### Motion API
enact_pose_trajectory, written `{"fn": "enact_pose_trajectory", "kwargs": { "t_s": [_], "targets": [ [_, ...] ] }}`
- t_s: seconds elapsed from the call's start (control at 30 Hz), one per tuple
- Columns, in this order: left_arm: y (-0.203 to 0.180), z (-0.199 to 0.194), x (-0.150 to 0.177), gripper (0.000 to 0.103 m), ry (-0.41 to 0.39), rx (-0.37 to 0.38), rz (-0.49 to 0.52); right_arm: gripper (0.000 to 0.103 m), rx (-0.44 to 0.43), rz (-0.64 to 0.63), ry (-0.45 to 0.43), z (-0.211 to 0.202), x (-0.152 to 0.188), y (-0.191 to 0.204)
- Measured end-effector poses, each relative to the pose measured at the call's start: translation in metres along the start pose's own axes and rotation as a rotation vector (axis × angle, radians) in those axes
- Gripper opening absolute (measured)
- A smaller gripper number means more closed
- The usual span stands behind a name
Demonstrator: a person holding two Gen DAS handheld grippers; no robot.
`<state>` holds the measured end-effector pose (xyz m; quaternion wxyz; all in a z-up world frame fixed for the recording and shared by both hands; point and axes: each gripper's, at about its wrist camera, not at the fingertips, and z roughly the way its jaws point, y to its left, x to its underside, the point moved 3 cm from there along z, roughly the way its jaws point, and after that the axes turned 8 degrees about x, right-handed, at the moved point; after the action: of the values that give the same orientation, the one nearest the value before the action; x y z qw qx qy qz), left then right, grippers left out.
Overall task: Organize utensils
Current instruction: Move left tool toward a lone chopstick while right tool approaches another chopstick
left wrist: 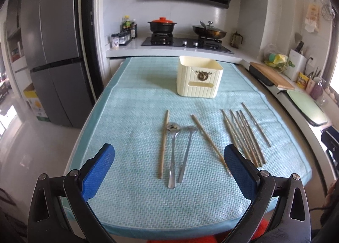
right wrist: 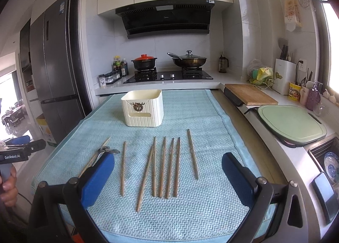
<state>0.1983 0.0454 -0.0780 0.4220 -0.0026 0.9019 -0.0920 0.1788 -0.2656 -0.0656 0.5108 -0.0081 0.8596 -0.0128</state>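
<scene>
Both jaws wide, empty: left gripper [left wrist: 169, 171] over two spoons [left wrist: 180, 149], right gripper [right wrist: 168, 176] over chopsticks [right wrist: 165, 166]. Cream holder [right wrist: 143, 108] beyond on mat [right wrist: 190, 217]. Risk: thin sticks lying tight together, pinch likely catches neighbour or rolls one aside.

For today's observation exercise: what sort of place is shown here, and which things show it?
A home kitchen: a gas hob carrying a red-lidded pot, a range hood above, and a tall grey fridge at the left.

We see: spoons [left wrist: 173, 154] glossy metal | chopsticks [right wrist: 163, 166] matt wood | box [left wrist: 199, 76] smooth ribbed plastic | mat [left wrist: 135, 98] woven cloth | pads [left wrist: 99, 171] textured rubber
</scene>
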Motion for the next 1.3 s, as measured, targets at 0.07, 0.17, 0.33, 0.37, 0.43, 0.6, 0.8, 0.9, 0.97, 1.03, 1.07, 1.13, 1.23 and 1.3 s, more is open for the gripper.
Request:
{"fn": "enact_pose_trajectory", "kwargs": {
  "t_s": [0.07,0.17,0.33,0.37,0.43,0.6,0.8,0.9,0.97,1.03,1.07,1.13,1.23,1.3],
  "targets": [
    [0.006,0.010,0.002,0.103,0.024,0.019,-0.031,0.103,-0.025,-0.009,0.033,0.011,0.004,0.001],
    [0.014,0.024,0.005,0.103,0.060,0.012,-0.051,0.103,-0.070,-0.017,0.076,0.023,0.010,0.005],
    [0.025,0.039,0.009,0.103,0.097,-0.007,-0.049,0.103,-0.131,-0.018,0.156,0.039,0.018,0.014],
    [0.027,0.041,0.009,0.103,0.105,0.001,-0.055,0.103,-0.134,-0.010,0.174,0.042,0.018,0.014],
    [0.032,0.046,0.006,0.103,0.120,0.022,-0.072,0.103,-0.147,0.014,0.209,0.048,0.018,0.013],
    [0.044,0.059,-0.002,0.103,0.159,0.051,-0.096,0.103,-0.138,0.052,0.245,0.055,0.019,0.006],
    [0.050,0.071,-0.017,0.103,0.176,0.050,-0.070,0.103,-0.144,0.123,0.271,0.061,0.013,-0.013],
    [0.051,0.077,-0.023,0.103,0.174,0.041,-0.059,0.103,-0.140,0.168,0.266,0.065,0.011,-0.024],
    [0.052,0.082,-0.025,0.103,0.176,0.041,-0.061,0.103,-0.134,0.168,0.251,0.067,0.009,-0.029],
    [0.054,0.086,-0.026,0.103,0.183,0.038,-0.073,0.103,-0.110,0.149,0.228,0.072,0.005,-0.035],
    [0.056,0.087,-0.026,0.103,0.184,0.036,-0.080,0.102,-0.095,0.138,0.222,0.076,0.003,-0.038],
    [0.057,0.089,-0.023,0.103,0.186,0.035,-0.092,0.098,-0.079,0.123,0.208,0.084,-0.001,-0.045],
    [0.060,0.095,-0.022,0.103,0.203,0.033,-0.098,0.076,-0.077,0.113,0.241,0.105,-0.004,-0.054],
    [0.063,0.100,-0.024,0.103,0.209,0.030,-0.095,0.066,-0.097,0.143,0.279,0.120,-0.003,-0.060]
  ]
}}
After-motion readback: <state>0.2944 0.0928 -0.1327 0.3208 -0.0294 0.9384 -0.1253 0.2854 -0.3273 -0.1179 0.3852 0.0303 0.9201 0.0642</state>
